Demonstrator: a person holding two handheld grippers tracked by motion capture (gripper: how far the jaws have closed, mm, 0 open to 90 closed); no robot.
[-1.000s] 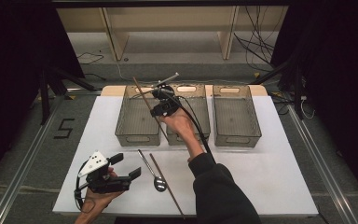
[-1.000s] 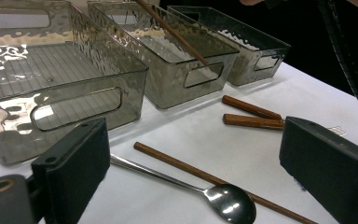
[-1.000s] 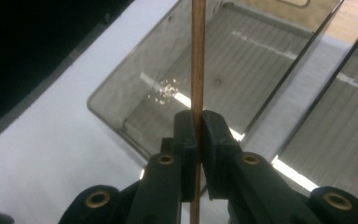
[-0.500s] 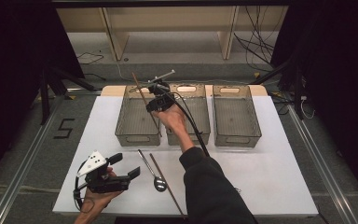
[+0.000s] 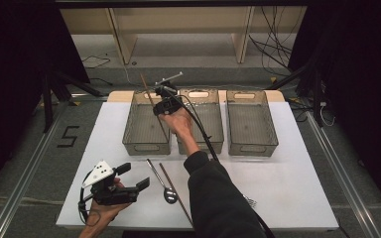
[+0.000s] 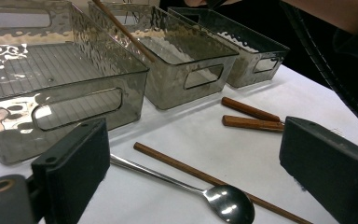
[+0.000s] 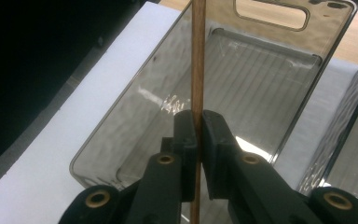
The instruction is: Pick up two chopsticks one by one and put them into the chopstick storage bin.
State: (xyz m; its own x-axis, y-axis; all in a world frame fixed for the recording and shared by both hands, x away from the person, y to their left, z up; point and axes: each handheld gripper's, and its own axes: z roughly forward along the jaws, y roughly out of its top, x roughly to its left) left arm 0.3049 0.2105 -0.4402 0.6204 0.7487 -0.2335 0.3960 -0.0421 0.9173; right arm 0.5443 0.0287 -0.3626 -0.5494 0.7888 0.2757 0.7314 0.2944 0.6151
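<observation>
Right gripper (image 5: pixel 159 101) is clamped on a wooden chopstick (image 7: pixel 196 70), pads pinching it mid-length; the stick runs straight up between the jaws in the right gripper view. In the high view it hangs tilted over the leftmost bin (image 5: pixel 147 144), at the wall shared with the middle bin (image 5: pixel 203 144), top end pointing up and away past the bin's far rim. Can't tell if the lower tip touches the bin floor. Left gripper (image 5: pixel 129 177) sits low at the near-left of the white table (image 5: pixel 287 188), jaws wide apart, nothing between them, pads clear of everything. Just ahead of it on the table: a metal spoon (image 6: pixel 228 203), bowl toward the near edge, and a second chopstick (image 6: pixel 177 163) lying right beside it, roughly parallel. The left gripper view also shows two wooden handle ends (image 6: pixel 249 116) flat on the table farther right, near the middle bin's front wall; the rest of them is hidden behind the jaw. Third bin (image 5: pixel 252 144) sits to the right, just beside the middle one. All three bins are smoky translucent plastic with cut-out handles.
</observation>
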